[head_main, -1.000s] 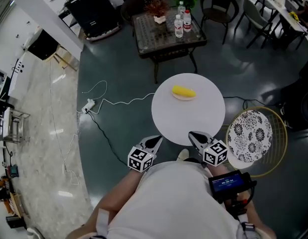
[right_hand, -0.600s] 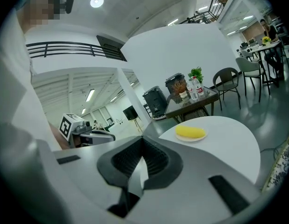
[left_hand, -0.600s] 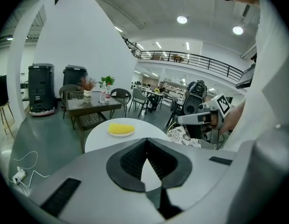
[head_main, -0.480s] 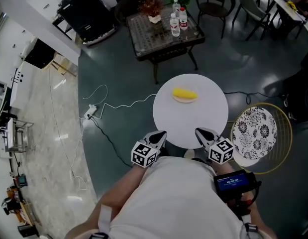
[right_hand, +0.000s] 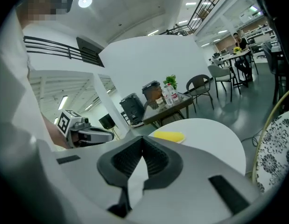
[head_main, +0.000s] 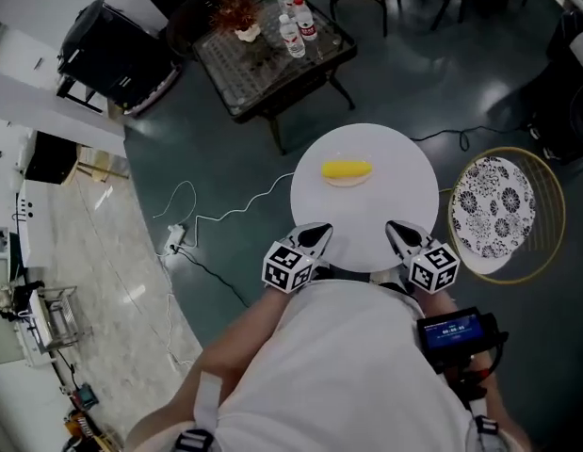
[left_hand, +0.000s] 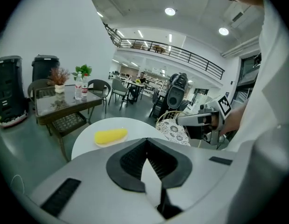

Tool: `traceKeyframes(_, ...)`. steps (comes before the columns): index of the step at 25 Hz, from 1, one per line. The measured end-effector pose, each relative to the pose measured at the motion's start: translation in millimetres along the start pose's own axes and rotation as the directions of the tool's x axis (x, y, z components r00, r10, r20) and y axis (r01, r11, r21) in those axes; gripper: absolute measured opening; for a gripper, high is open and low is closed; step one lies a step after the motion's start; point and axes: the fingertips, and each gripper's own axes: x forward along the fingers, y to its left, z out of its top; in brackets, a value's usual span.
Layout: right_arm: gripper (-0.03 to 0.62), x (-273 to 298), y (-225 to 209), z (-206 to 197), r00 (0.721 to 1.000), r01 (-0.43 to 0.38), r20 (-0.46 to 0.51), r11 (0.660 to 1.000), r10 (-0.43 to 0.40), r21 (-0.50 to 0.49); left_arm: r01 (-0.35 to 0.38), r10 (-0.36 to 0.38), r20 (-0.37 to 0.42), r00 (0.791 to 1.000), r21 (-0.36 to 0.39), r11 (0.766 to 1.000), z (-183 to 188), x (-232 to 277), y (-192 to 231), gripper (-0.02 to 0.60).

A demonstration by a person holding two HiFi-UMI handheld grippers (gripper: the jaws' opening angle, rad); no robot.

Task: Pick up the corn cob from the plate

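Note:
The yellow corn cob [head_main: 347, 169] lies on a small pale plate [head_main: 348, 181] toward the far side of a round white table [head_main: 395, 205]. In the left gripper view the corn cob [left_hand: 110, 136] sits ahead and left of the jaws; in the right gripper view the corn cob [right_hand: 168, 136] sits just ahead. My left gripper [head_main: 316, 238] hovers at the table's near edge, jaws shut and empty. My right gripper [head_main: 400, 237] is beside it at the same edge, also shut on nothing. Both are well short of the plate.
A wire chair with a patterned cushion [head_main: 503, 213] stands right of the table. Beyond it is a dark low table [head_main: 267, 50] with bottles and a plant. A white cable and power strip [head_main: 175, 241] lie on the floor at left.
Both grippers have moved forward to the near edge of the round table, the left one more. Their jaws stay shut. The corn cob has not moved.

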Motion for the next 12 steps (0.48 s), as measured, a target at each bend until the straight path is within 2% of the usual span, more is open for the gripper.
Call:
traceKeyframes(6, 0.008, 10.1, -5.5, 2.6, 0.992, 0.117, 0.038, 0.992, -0.119, 0.052, 0.098, -0.095, -0.062, 0.994, 0.049, 0.994, 8.6, 17.4, 26.8, 0.008)
traceKeyframes(12, 0.008, 8.1, -11.7, 6.1, 0.976, 0.198, 0.073, 0.975, -0.206, 0.101, 0.174, -0.159, -0.134, 0.978, 0.108, 0.979, 12.7, 39.6, 41.2, 0.008)
